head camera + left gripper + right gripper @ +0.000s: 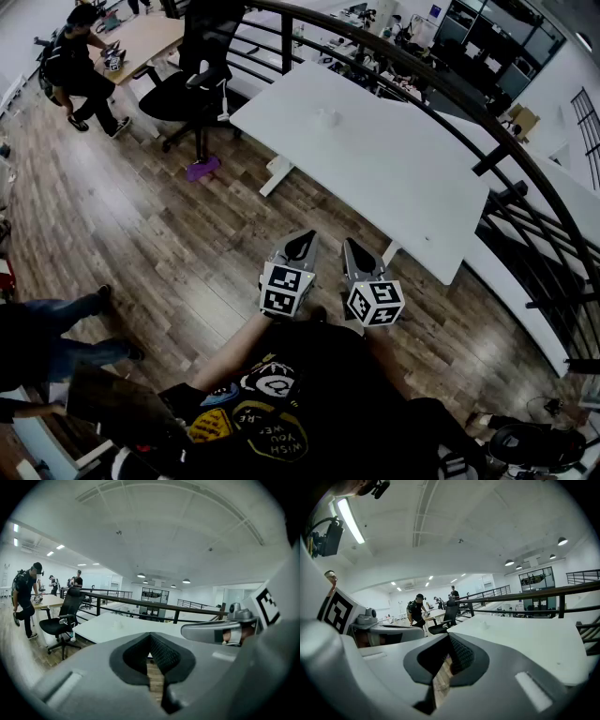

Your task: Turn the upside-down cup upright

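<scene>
White bench stands ahead of the person, across a strip of wooden floor. The cup sits alone on it, a small pale thing toward the far left part of the top, well apart from both tools. It is too small here to tell whether its mouth faces down, though the task says it does.

The left hand-held gripper and the right hand-held gripper are held side by side close to the person's body, over the floor and short of the bench's near edge. Both tips point forward toward the bench and slightly down. Each has its jaws pressed together with nothing between them; only floorboards show through the gap below the pads in each gripper view. That fits a carrying posture: tools tucked in and closed while there is nothing within reach to take.

My reading is that the task has not begun. The cup is untouched, and the first need is to walk up to the bench. A chair stands off the bench's left end and a dark railing runs behind it, so the near long side looks like the free approach. Once there, one set of jaws must spread wide enough to take the cup's wall before any turning.
</scene>
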Tool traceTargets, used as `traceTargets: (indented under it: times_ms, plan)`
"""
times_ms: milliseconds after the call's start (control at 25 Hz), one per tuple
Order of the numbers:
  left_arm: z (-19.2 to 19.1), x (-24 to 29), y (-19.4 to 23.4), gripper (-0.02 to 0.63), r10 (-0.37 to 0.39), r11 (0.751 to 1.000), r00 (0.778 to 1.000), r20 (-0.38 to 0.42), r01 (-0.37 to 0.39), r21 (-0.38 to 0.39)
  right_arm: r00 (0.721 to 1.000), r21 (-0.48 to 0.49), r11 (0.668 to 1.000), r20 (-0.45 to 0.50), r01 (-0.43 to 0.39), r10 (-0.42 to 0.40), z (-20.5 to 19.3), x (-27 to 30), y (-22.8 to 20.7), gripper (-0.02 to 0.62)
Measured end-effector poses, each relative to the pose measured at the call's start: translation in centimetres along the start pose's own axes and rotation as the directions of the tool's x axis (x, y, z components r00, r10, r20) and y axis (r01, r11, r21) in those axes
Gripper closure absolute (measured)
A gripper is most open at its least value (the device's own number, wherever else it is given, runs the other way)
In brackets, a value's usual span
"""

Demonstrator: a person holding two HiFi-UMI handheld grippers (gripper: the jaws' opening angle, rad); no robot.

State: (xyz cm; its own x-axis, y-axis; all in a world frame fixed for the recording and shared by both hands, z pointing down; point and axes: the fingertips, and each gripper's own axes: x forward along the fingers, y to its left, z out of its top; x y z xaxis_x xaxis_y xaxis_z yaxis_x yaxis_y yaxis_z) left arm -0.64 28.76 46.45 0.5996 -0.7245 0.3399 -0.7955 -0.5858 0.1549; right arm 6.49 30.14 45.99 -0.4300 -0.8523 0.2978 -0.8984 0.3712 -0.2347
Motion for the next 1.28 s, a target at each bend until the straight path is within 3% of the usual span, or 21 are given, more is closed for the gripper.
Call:
traceTargets:
  times_ms: [760,1040,1280]
  plan:
    - [-0.6,3.4,-4.2,0.601,-0.020,1.000,0.999,-0.026,0.020,-0.003,1.000,0.017,1.000,-0.019,0.003,-0.003,-0.9,-2.3,-4.6,0.600]
    - [-0.3,4.9,-5.7,0.601,0.025,1.000,0.999,-0.031,-0.026,-0.018,0.996,0.124,0.988,0.007,-0.088,0.088,-0.1,-2.8,-6.7,0.598]
    - [-1.7,4.9,-4.3,0.601,0.099,0.992,0.994,-0.040,-0.102,-0.069,0.986,0.126,0.981,-0.054,-0.149,0.157,-1.6,-1.5,-7.0,0.598]
